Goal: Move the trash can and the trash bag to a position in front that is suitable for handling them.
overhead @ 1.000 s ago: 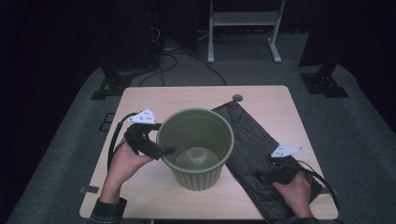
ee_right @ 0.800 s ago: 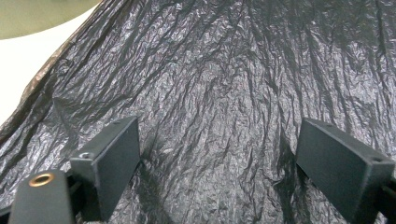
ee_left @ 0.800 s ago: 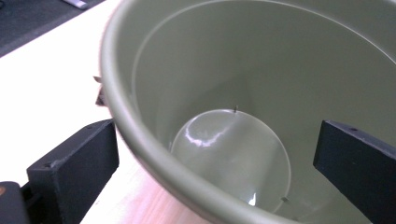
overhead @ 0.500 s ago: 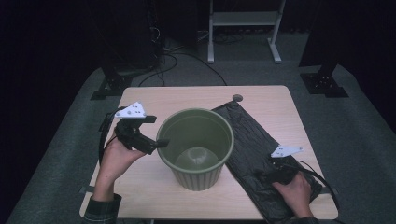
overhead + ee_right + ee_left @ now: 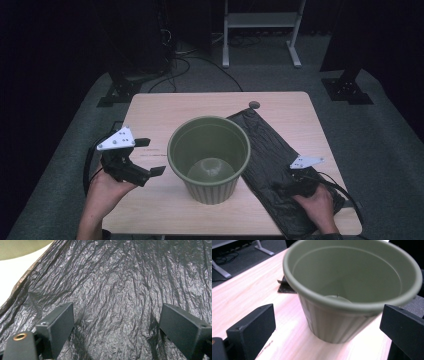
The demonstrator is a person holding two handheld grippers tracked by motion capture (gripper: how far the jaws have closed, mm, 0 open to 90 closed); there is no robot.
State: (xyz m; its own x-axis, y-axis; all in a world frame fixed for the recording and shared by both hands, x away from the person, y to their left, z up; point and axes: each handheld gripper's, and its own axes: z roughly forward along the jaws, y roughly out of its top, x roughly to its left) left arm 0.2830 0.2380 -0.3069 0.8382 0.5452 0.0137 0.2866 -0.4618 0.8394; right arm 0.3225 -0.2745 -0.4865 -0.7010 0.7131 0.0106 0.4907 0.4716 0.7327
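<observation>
While both grippers gape wide | left gripper | right gripper | one pot | one black bag

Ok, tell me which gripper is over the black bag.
The right gripper: its open jaws hang over the bag. The left gripper faces the green pot instead.

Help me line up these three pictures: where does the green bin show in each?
High view: the green bin stands mid-table, between the two hands.
Left gripper view: it takes up the centre and top, past the open fingers.
Right gripper view: a green sliver in the top left corner.
Shared landmark: the black bag beside it.
</observation>
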